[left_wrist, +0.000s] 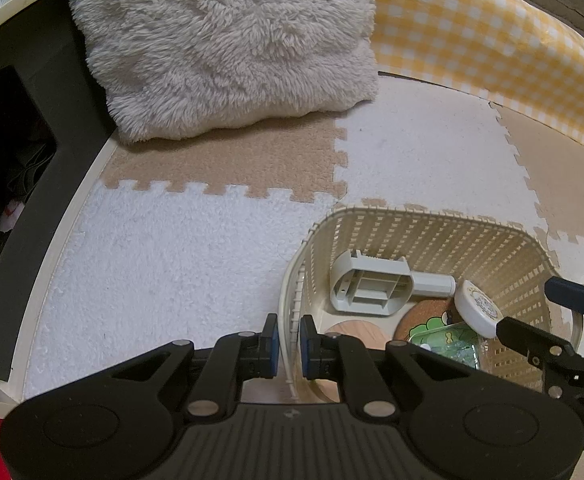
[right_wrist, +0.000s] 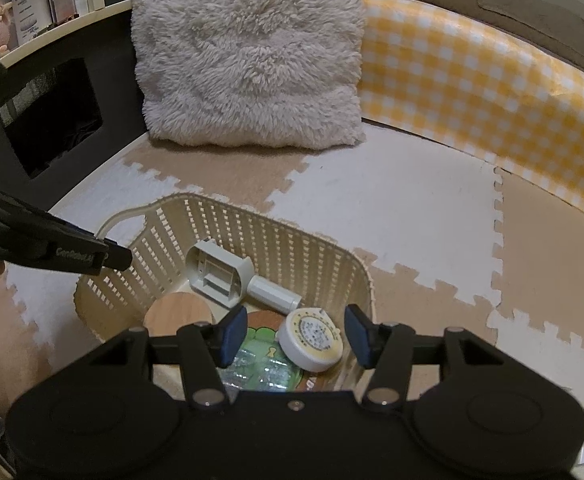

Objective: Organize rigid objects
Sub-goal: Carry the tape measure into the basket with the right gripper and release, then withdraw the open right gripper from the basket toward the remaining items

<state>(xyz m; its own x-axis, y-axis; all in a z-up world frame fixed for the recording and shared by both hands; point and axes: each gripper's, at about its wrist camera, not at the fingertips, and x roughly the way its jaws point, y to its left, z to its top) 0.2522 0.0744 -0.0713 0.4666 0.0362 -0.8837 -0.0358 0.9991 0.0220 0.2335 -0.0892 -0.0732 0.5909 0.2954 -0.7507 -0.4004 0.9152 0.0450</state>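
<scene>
Left gripper (left_wrist: pixel 288 347): jaws clamped on basket (left_wrist: pixel 432 236) near-left rim, steadying it | right gripper (right_wrist: pixel 296 335): jaws apart above round white case (right_wrist: pixel 312 338), apparently just deposited.

Left gripper (left_wrist: pixel 288 346) jaws apparently pinched nearly together, right gripper (right_wrist: pixel 296 336) jaws spread

Basket (right_wrist: pixel 300 252) on mat (right_wrist: pixel 412 200), before pillow (right_wrist: pixel 247 52); tape measure (right_wrist: pixel 312 338) inside.

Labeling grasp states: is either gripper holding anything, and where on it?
Left gripper is closed on the basket, pinching its near-left rim wall. Right gripper is open over the basket's contents, holding nothing.
</scene>
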